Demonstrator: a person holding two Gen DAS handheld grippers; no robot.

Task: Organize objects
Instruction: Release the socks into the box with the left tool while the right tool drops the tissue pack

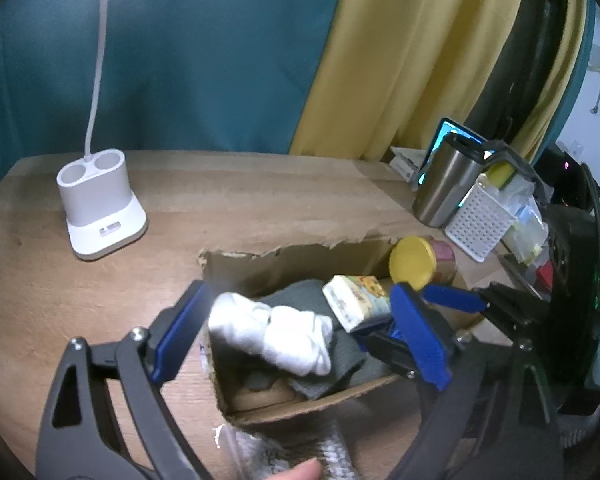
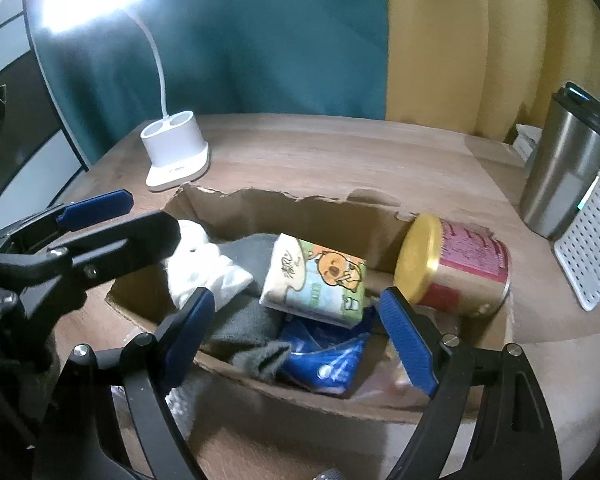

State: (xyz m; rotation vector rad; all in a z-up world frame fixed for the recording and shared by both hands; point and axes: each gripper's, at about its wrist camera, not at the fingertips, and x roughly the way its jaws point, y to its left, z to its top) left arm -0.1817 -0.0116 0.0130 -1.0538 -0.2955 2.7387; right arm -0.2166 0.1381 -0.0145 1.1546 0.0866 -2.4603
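Observation:
A torn cardboard box sits on the wooden table. Inside lie a white rolled cloth, a grey cloth, a tissue pack with a cartoon dog, a blue packet and a yellow-lidded can on its side. My left gripper is open, its jaws on either side of the white cloth. My right gripper is open over the box's near side, above the blue packet.
A white lamp base stands at the back left of the table. A steel tumbler and a white perforated basket stand at the right. Curtains hang behind the table.

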